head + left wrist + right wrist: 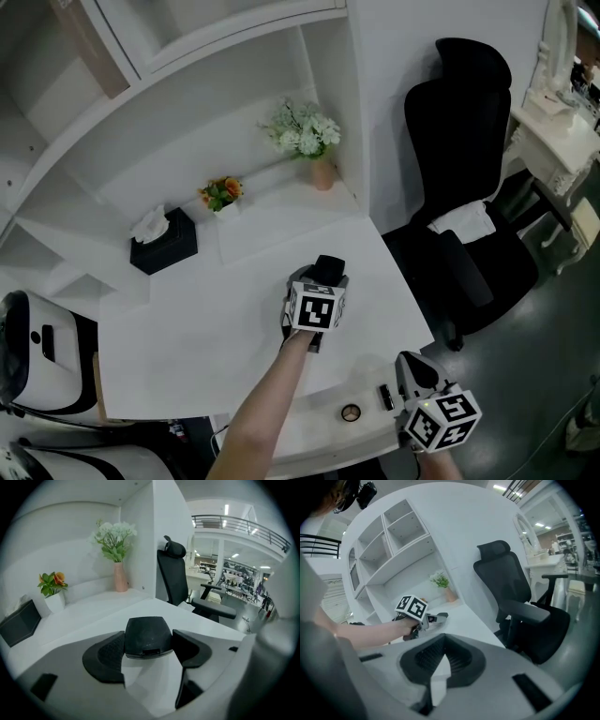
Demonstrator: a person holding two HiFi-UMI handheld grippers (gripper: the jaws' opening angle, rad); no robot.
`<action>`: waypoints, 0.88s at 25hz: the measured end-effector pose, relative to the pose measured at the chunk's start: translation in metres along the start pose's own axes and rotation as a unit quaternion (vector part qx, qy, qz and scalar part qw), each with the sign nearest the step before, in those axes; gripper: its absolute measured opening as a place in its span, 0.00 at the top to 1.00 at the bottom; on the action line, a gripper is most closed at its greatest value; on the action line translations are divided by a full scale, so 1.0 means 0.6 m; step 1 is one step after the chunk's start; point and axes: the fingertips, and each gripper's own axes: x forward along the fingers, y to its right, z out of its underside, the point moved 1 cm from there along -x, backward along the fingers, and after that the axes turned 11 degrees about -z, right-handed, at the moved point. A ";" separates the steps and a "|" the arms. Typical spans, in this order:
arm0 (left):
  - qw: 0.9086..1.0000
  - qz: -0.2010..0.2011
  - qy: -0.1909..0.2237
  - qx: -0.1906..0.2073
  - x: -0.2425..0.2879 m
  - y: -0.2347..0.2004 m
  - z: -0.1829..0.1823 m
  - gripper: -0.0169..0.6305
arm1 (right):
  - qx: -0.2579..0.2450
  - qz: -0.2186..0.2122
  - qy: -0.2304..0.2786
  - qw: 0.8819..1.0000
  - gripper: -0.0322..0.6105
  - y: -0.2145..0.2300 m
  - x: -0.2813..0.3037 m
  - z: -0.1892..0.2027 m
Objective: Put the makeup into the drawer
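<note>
L claw (149,645) is gripping the compact (328,269) by its sides, pads pressing on both edges, so it's looking lifted just off the desk (206,319) w/o tipping. We're holding it over the desk's front part, not yet at the drawer (328,437), which is standing pulled out below the desk edge w/ a round pot (352,412) & a small dark stick (385,397) lying in it. R claw (444,639) is closed & empty, hovering just beside the drawer's right end, prob. parked there to steady it. Next we're likely bringing the compact back & down.
</note>
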 end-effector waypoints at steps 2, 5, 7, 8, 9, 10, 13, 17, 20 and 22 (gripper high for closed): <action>1.000 0.008 0.014 0.011 -0.029 0.001 0.002 0.48 | -0.002 0.001 0.002 1.000 0.95 -0.010 -0.003 0.001; 0.999 0.021 0.034 0.028 -0.075 0.000 0.007 0.48 | -0.005 0.002 0.006 1.000 0.95 -0.032 -0.008 0.003; 0.998 0.031 0.046 0.040 -0.109 -0.003 0.013 0.48 | -0.008 0.003 0.009 1.000 0.95 -0.050 -0.011 0.006; 0.997 0.036 0.052 0.046 -0.127 -0.005 0.017 0.48 | -0.009 0.004 0.011 1.000 0.95 -0.061 -0.014 0.008; 0.996 0.042 0.057 0.051 -0.145 -0.008 0.023 0.48 | -0.010 0.005 0.013 1.000 0.95 -0.071 -0.016 0.011; 0.995 0.048 0.061 0.055 -0.162 -0.010 0.030 0.48 | -0.010 0.006 0.015 1.000 0.95 -0.082 -0.018 0.015; 0.994 0.072 0.065 0.056 -0.217 -0.017 0.051 0.48 | -0.013 0.009 0.021 1.000 0.95 -0.117 -0.027 0.025; 0.989 0.104 0.077 0.074 -0.283 -0.020 0.084 0.48 | -0.017 0.017 0.033 0.999 0.95 -0.165 -0.036 0.041; 0.984 0.125 0.074 0.102 -0.334 -0.020 0.124 0.48 | -0.015 0.022 0.039 0.999 0.95 -0.202 -0.044 0.062; 0.980 0.142 0.072 0.116 -0.363 -0.015 0.156 0.48 | -0.015 0.028 0.041 0.999 0.95 -0.221 -0.052 0.075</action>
